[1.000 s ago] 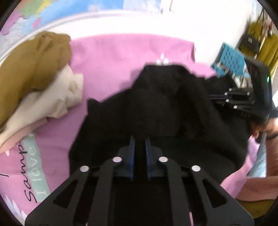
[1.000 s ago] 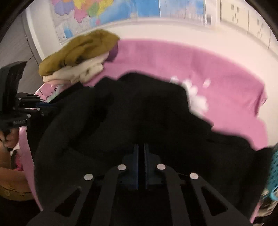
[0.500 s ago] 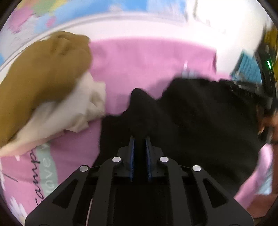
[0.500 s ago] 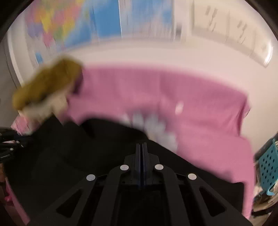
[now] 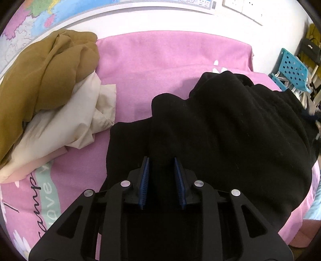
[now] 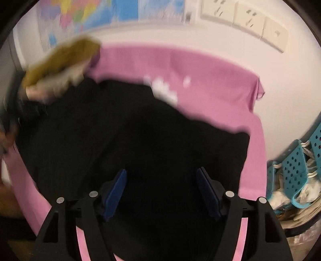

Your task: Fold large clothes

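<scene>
Clothes pile (image 5: 50, 96) beside black garment (image 5: 230, 130); blue basket (image 5: 291, 70) right.

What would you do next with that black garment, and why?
Probably smooth the black garment flat. Both tools, left and right, are open and holding nothing, while the cloth lies bunched in humps on the pink blanket.

White wall (image 5: 160, 20) with colourful map poster (image 5: 60, 12) and sockets (image 6: 250, 20); teal perforated plastic basket (image 5: 291, 68) at right.
</scene>
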The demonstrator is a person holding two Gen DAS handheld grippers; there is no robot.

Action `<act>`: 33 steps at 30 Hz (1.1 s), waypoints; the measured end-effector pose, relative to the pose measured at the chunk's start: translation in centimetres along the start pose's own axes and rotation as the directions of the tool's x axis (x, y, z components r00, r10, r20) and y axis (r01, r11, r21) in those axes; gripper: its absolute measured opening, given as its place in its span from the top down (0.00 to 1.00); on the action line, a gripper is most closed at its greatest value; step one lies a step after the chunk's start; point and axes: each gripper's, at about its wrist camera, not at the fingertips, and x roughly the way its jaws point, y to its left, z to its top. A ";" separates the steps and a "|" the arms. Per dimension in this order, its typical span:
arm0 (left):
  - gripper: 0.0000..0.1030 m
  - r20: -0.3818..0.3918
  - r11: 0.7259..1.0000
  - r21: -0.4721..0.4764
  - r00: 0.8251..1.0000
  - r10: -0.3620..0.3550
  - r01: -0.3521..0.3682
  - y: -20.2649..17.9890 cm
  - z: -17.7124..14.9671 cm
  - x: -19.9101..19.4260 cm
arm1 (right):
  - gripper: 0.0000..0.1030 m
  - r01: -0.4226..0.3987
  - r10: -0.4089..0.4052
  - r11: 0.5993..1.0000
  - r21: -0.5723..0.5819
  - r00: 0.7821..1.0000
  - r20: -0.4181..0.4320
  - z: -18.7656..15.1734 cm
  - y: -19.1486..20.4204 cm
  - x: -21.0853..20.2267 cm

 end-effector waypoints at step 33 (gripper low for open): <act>0.20 0.181 0.993 -0.090 0.982 -0.060 0.077 2.6 -5.5 -9.1 | 0.43 -0.054 -0.007 0.976 0.211 0.961 0.276 -3.0 -0.9 -6.8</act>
